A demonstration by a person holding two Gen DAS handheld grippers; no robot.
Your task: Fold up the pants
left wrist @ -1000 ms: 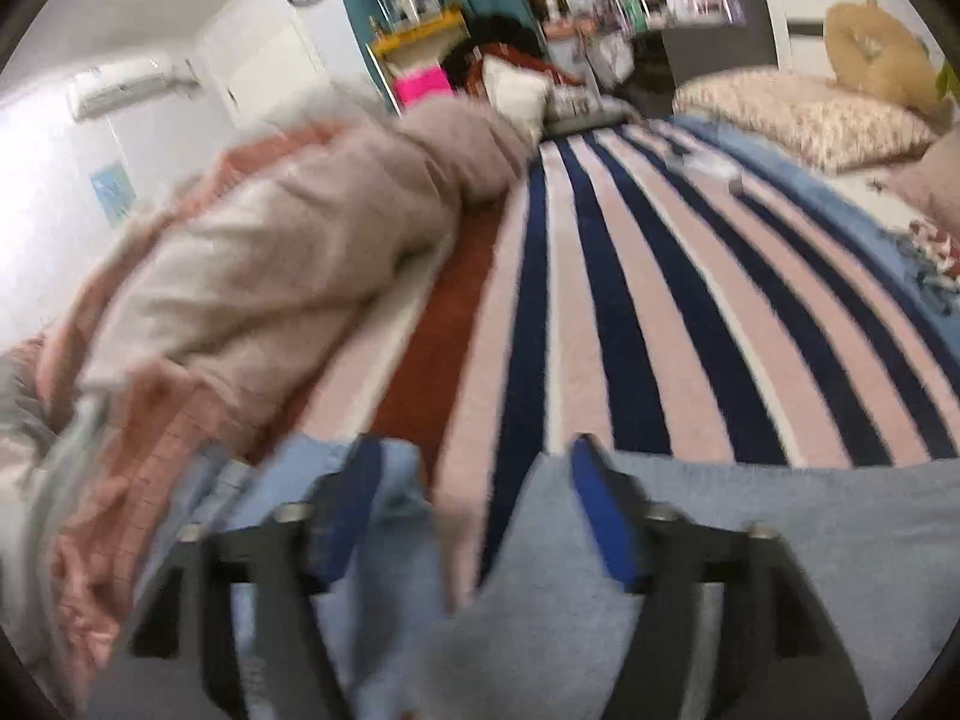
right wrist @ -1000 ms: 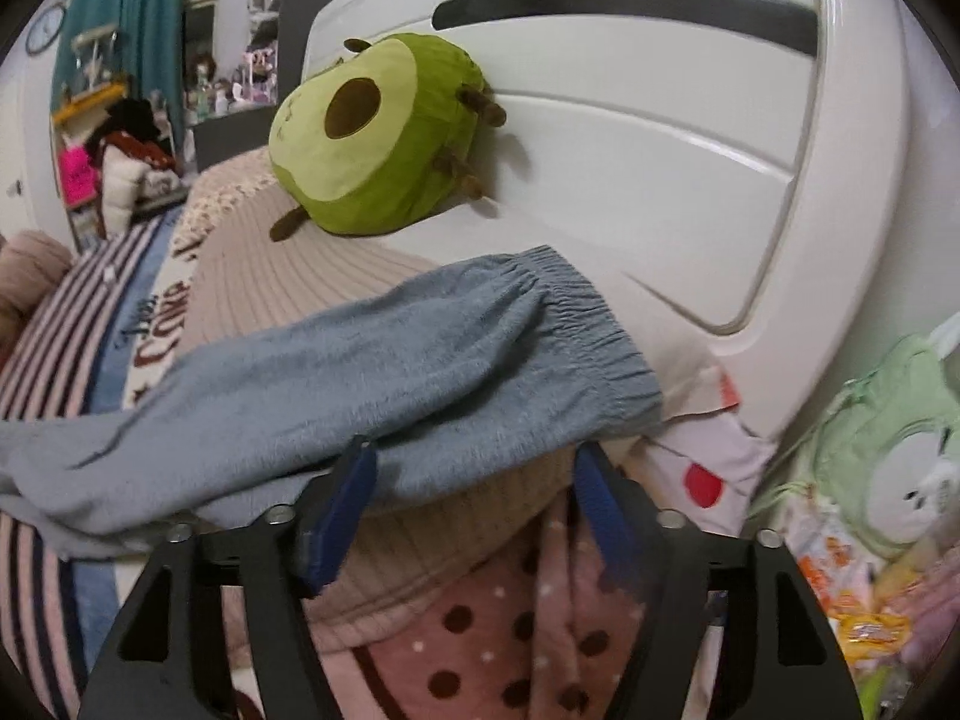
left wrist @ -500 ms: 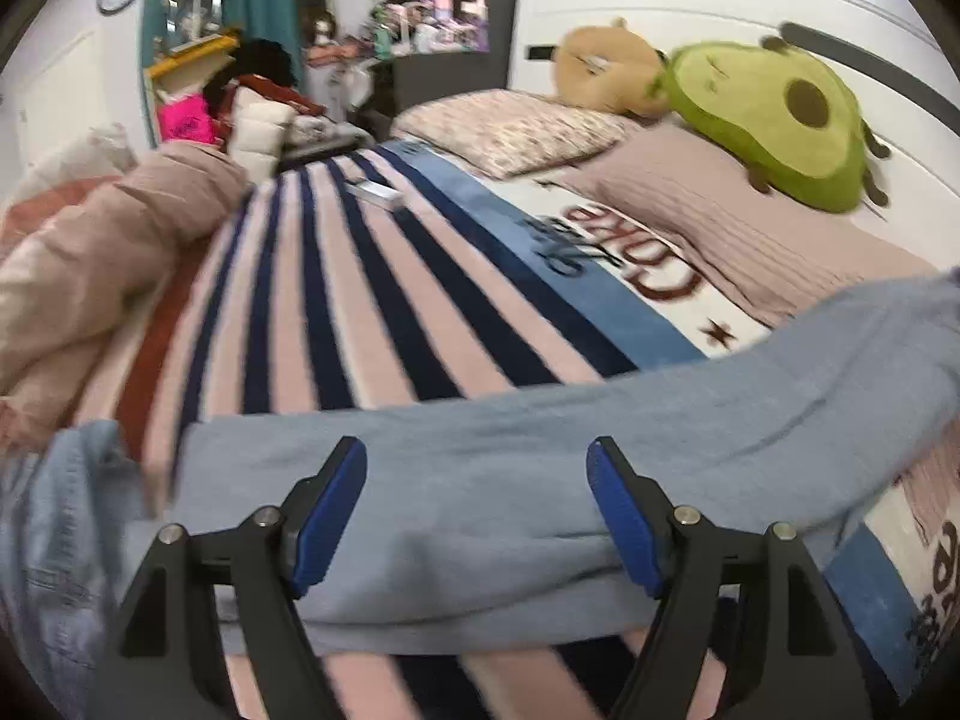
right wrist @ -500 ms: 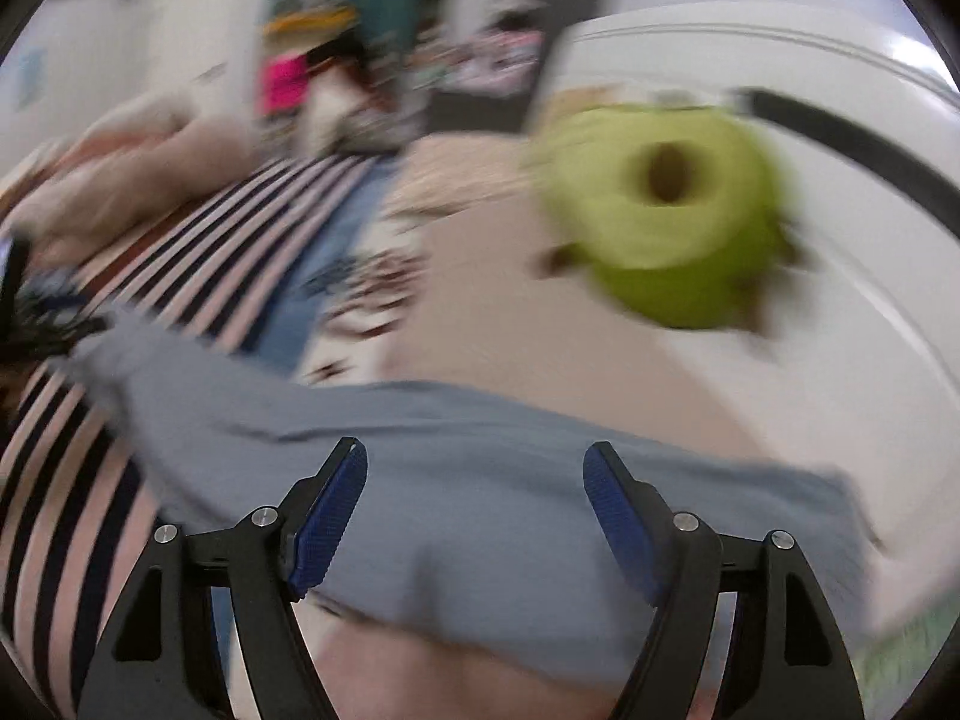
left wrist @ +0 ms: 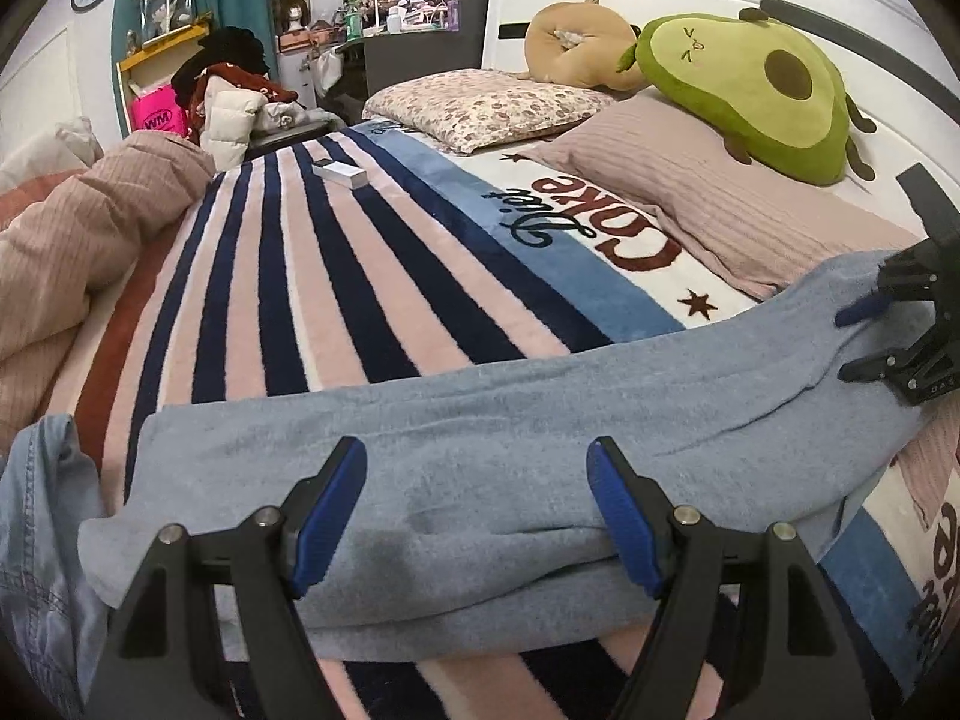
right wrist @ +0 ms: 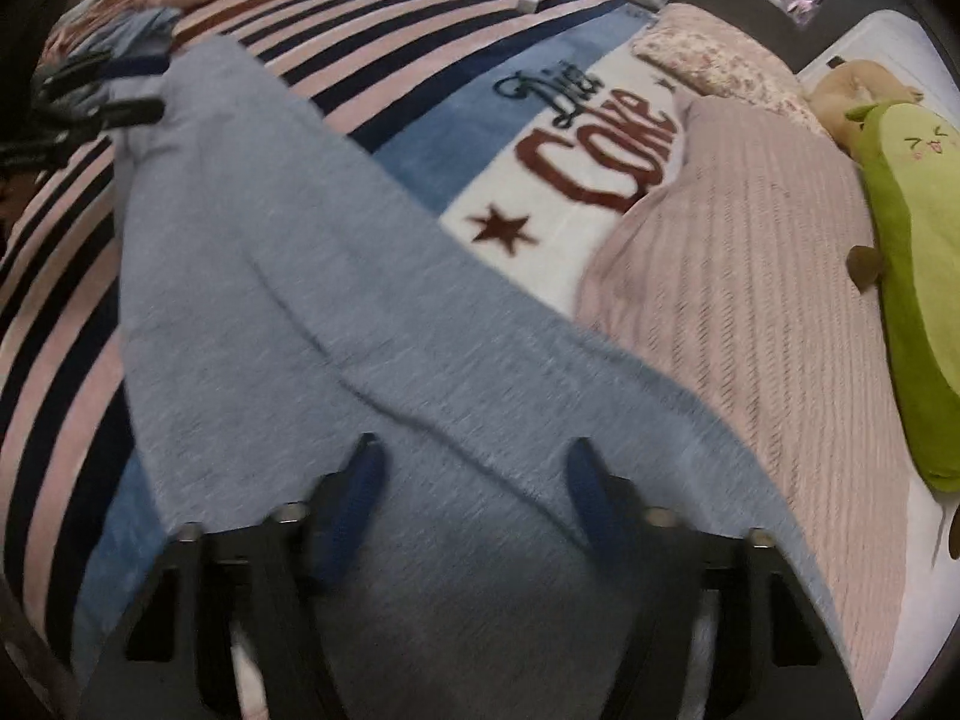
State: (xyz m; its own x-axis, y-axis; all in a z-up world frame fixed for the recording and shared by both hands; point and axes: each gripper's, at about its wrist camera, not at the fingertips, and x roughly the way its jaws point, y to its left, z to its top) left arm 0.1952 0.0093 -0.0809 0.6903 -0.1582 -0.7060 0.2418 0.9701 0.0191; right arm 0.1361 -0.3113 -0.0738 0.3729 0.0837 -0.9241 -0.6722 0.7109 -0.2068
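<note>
Pants stretch lengthwise across striped blanket, both grippers' jaws spread.

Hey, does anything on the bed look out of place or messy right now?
The grey pants lie slanted, one end riding up onto the pink pillow. A small white box sits loose on the striped blanket.
</note>
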